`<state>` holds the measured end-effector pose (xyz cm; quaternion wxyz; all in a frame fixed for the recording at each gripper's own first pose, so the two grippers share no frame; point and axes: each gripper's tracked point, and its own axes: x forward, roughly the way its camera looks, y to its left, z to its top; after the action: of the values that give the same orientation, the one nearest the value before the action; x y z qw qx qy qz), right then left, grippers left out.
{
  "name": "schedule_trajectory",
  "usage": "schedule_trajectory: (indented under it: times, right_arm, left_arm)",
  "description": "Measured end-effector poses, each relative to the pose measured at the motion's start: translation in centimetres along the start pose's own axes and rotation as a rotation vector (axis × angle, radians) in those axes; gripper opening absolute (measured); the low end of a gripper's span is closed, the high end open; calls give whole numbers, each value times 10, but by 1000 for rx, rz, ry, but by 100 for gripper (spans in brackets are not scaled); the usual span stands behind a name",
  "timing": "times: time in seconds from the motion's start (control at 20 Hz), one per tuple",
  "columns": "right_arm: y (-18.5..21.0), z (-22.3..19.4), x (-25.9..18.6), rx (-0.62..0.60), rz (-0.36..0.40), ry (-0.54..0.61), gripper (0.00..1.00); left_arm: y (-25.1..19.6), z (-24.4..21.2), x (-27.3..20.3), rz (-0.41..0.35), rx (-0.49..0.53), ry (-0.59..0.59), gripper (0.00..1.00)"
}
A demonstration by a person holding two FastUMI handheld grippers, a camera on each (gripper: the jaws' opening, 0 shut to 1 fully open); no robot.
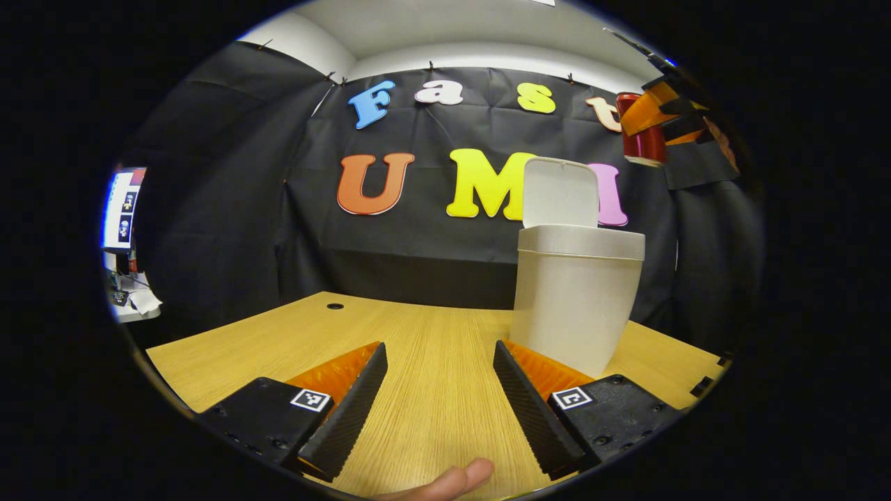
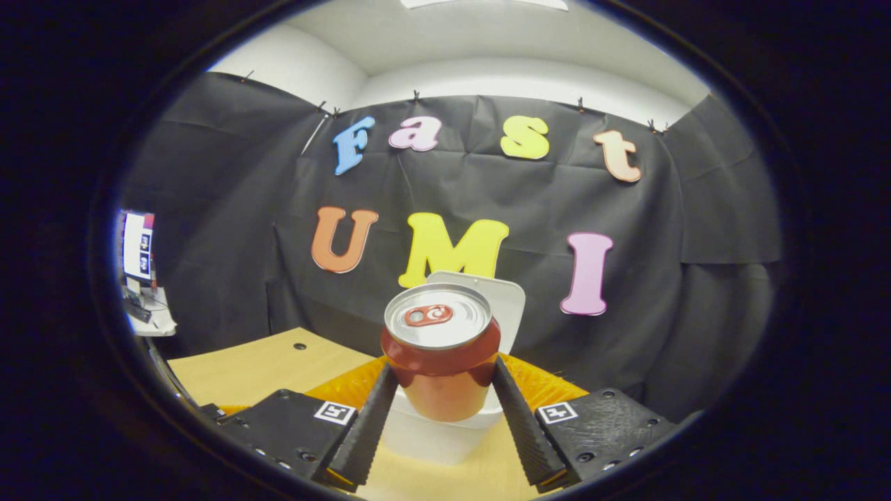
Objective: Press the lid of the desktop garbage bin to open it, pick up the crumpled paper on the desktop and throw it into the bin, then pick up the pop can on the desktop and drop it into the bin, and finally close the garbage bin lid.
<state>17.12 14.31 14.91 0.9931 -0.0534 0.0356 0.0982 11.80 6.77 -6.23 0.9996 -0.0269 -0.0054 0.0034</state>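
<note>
A white garbage bin (image 1: 576, 299) stands on the wooden desk, its lid (image 1: 560, 192) tipped up and open. My left gripper (image 1: 440, 362) rests low over the desk, open, with nothing between its fingers, just left of the bin. High at the upper right of the left gripper view, the other gripper (image 1: 672, 104) holds a red pop can (image 1: 644, 142) above the bin. In the right gripper view, my right gripper (image 2: 440, 379) is shut on the red can (image 2: 440, 351), held upright over the bin (image 2: 435, 435) with the raised lid (image 2: 507, 299) behind it.
The wooden desk (image 1: 278, 341) stretches left of the bin, with a small cable hole (image 1: 335, 305) at its back. A side table with a monitor (image 1: 124, 209) stands far left. A fingertip (image 1: 452, 480) shows at the bottom edge of the left gripper view.
</note>
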Motion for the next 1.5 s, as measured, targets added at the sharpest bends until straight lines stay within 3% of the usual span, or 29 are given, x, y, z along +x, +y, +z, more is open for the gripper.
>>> schedule_trajectory:
  times: [0.3, 0.6, 1.0, 1.5]
  right_arm:
    - [-10, 1, 79, 25, -53, 72, 80]
    - [-9, -28, 131, -3, -91, 162, 80]
    - [18, -46, 144, -40, -48, 224, 81]
    - [-10, -54, 158, 72, -128, 253, 81]
  left_arm:
    - [-2, -4, 0, -17, -23, 3, 99]
    - [-1, -5, 0, -12, 19, 5, 99]
    - [-4, -7, 2, -48, 59, 8, 99]
    - [-12, -9, -1, -70, 38, 1, 99]
